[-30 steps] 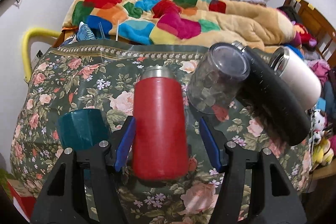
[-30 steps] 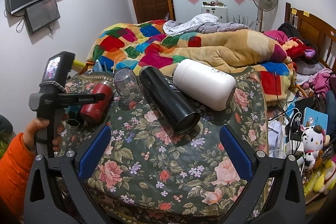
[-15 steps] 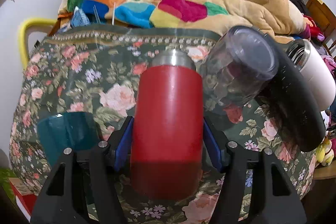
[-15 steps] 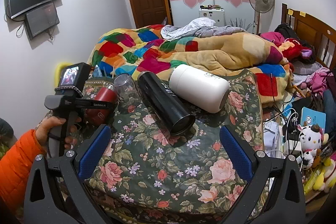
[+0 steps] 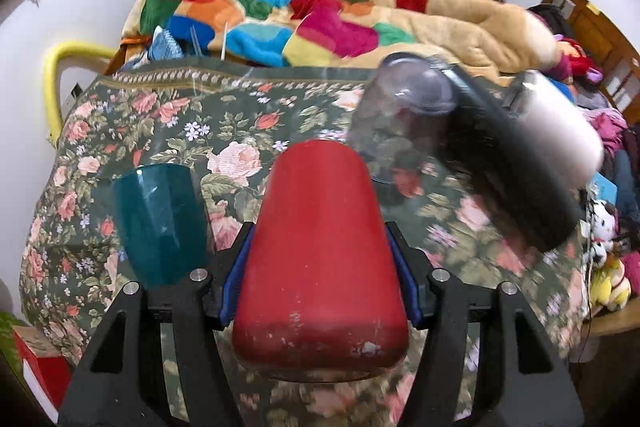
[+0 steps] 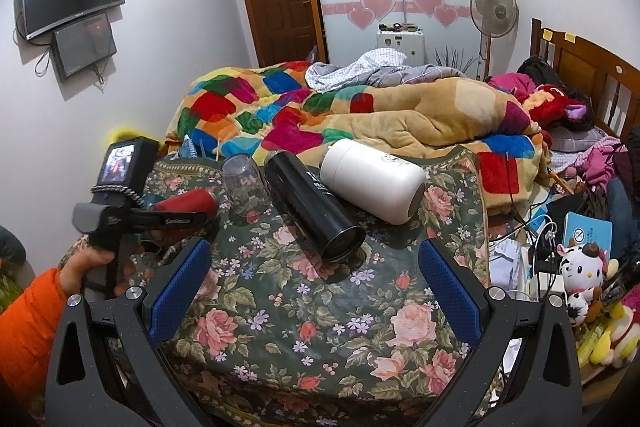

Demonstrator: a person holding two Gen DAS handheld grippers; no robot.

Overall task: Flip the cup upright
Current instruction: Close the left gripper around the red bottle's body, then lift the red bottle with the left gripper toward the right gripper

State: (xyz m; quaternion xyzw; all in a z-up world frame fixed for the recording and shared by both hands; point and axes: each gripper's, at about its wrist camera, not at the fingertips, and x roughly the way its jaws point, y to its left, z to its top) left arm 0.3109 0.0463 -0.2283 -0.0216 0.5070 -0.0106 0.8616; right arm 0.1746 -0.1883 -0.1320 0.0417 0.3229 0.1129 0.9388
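While the red cup point(image 5: 320, 259) is tipped up off the floral desk point(image 5: 160, 123), its mouth should be swung steadily upward, clear of the teal cup point(image 5: 160, 223) just to the left and the clear cup point(image 5: 400, 131) ahead-right. The left hand-held gripper point(image 5: 318, 281) is clamped on the red cup's sides. The right hand-held gripper point(image 6: 316, 291) is wide apart, empty, with the black flask point(image 6: 316, 211) ahead.
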